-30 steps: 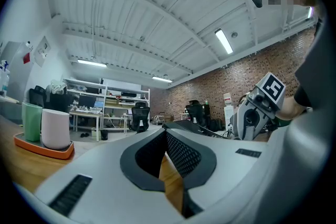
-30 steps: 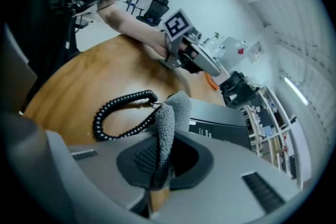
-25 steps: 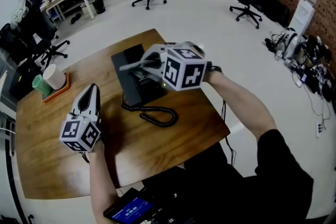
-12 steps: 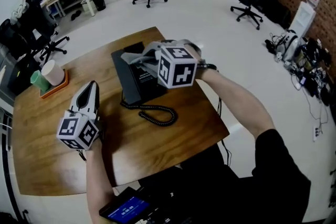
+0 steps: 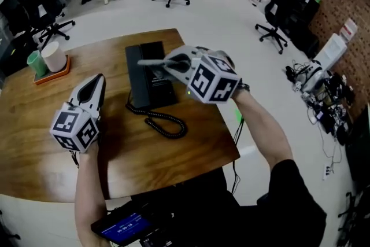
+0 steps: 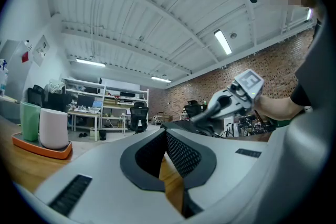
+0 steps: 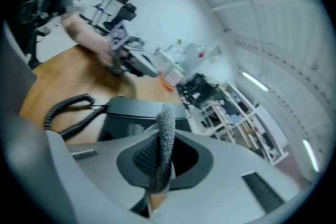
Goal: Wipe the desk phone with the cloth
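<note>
Cloth [image 7: 166, 136] pinched in right hand-held gripper [image 5: 153, 64], jaws closed

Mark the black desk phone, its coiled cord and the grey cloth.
Black desk phone [image 5: 140, 69]: head view, left part of body.
Black coiled cord [image 5: 166, 123]: head view, middle of coil.
Grey cloth [image 7: 166, 139]: right gripper view, middle of strip.

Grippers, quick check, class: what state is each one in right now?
Left gripper: fingers closed, holding nothing.
Right gripper: fingers closed on the grey cloth, over the desk phone.
</note>
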Demonstrator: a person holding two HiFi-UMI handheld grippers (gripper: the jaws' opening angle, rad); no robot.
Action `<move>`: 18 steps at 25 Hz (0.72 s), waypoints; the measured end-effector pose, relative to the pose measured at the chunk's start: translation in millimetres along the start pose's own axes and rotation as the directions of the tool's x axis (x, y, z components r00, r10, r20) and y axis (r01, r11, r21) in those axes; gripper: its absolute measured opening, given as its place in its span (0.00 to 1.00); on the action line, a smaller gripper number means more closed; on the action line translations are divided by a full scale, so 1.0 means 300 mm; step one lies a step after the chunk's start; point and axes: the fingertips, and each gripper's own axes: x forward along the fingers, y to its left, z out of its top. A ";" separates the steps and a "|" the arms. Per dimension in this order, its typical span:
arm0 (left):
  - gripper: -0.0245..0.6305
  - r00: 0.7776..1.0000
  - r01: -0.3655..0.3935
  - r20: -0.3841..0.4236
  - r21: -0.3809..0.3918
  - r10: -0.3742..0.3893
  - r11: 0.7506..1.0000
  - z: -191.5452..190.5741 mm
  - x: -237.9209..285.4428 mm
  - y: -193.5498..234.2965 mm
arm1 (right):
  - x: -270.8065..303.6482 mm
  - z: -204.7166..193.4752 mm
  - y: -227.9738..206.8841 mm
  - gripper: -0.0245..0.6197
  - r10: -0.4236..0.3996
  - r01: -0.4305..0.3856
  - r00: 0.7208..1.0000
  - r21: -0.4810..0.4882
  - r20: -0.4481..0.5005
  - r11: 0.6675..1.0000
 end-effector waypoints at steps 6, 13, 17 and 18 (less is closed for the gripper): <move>0.03 1.000 -0.005 0.005 -0.007 0.005 1.000 -0.008 -0.002 -0.004 | 0.172 -0.097 -0.285 0.08 -0.197 0.207 0.977 0.158 -0.079 0.965; 0.03 1.000 0.004 -0.002 0.006 -0.004 1.000 0.011 0.005 -0.012 | 0.091 -0.103 -0.076 0.08 -0.083 0.082 0.991 -0.017 -0.109 0.996; 0.03 1.000 0.002 -0.004 0.002 -0.002 1.000 0.002 -0.001 0.004 | 0.021 -0.084 0.134 0.07 0.029 -0.043 0.992 -0.117 -0.123 0.992; 0.03 1.000 0.004 -0.005 -0.001 -0.004 1.000 -0.002 -0.002 0.004 | 0.003 -0.083 0.182 0.08 0.056 -0.072 0.990 -0.127 -0.127 0.989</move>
